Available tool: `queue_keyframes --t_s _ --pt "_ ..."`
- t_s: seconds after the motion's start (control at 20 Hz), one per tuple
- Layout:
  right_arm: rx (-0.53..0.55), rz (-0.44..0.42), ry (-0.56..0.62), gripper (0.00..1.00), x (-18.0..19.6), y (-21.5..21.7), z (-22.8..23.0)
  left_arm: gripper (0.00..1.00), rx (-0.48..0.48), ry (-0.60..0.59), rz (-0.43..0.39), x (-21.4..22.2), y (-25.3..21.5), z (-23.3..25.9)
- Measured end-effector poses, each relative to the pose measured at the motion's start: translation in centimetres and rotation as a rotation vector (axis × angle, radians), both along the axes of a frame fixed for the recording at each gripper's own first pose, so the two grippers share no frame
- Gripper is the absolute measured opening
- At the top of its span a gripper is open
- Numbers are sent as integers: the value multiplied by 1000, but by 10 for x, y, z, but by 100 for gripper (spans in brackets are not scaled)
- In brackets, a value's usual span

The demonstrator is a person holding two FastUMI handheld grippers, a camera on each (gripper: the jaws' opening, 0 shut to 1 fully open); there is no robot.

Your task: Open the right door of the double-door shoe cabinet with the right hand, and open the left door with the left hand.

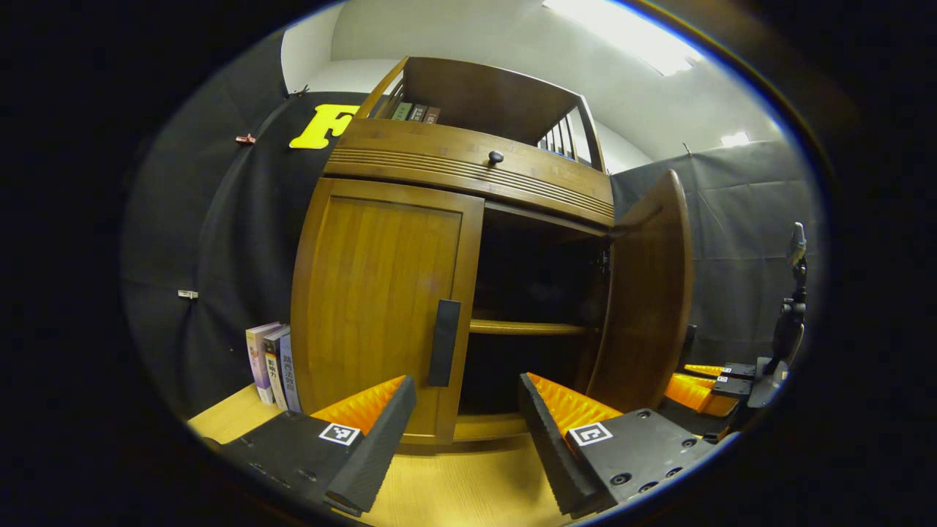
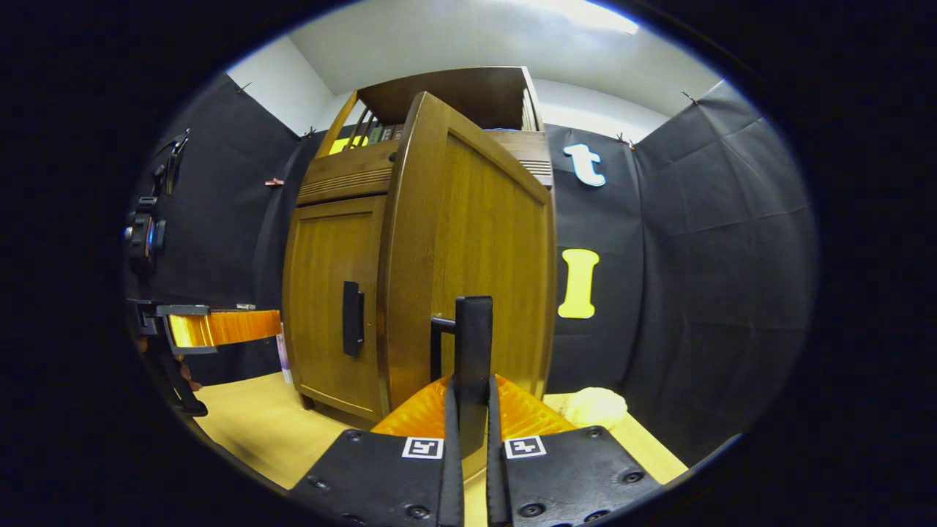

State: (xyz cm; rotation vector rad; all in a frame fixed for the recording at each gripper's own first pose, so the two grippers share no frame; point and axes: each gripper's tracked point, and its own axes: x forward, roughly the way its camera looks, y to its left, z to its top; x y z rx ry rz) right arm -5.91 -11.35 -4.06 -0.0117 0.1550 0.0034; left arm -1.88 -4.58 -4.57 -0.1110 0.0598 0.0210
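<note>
The wooden shoe cabinet [image 1: 468, 157] stands on a wooden table. Its left door [image 1: 381, 300] is closed, with a dark vertical handle [image 1: 443, 342] at its inner edge. My left gripper [image 1: 467, 410] is open just in front of that handle, one finger on each side, apart from it. The right door [image 1: 648, 293] is swung open, showing dark shelves [image 1: 527, 328]. In the right gripper view the right door [image 2: 483, 256] faces me and my right gripper [image 2: 472, 399] is shut on its dark handle [image 2: 472, 344]. The left gripper [image 2: 219, 327] shows at the left.
Several books [image 1: 272, 364] stand beside the cabinet's left side. A drawer with a small knob [image 1: 495, 157] and an open shelf with books [image 1: 416, 112] sit above the doors. A pale soft object [image 2: 594, 407] lies on the table [image 2: 256, 424] by the cabinet's right side.
</note>
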Motion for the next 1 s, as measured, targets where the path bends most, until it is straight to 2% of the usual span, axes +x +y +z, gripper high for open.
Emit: queue_keyframes --t_s 0.15,0.2,0.25,0.35,0.4,0.45,0.5,0.7,0.75,0.8,1.0 --pt "-48 -39 -12 15 -10 -21 0 88 -15 13 -6 4 -6 -5" --pt "-67 -51 -14 10 -12 -29 1 88 -18 16 -9 6 -9 -6" --pt "-85 -63 -13 15 -14 -36 1 88 -18 19 -8 9 -10 -6" --pt "-114 -80 -12 14 -17 -50 0 88 -8 25 3 13 -9 -11" --pt "-130 -82 -14 10 -17 -54 1 88 -2 27 13 17 -9 -12" --pt "-150 -88 -17 14 -17 -61 0 88 1 30 19 21 -9 -14" --pt "-160 -88 -20 14 -18 -66 0 88 -1 36 24 25 -9 -17" --pt "-100 -64 -25 12 -20 -78 0 88 -7 60 39 42 -12 -22" --pt "-95 -64 -21 12 -22 -83 -2 84 -3 58 43 47 -13 -23" --pt "-94 -69 -26 10 -22 -88 -1 88 4 52 53 53 -12 -22" --pt "-48 -84 -27 9 -31 -111 -2 88 26 33 80 75 -7 -24"
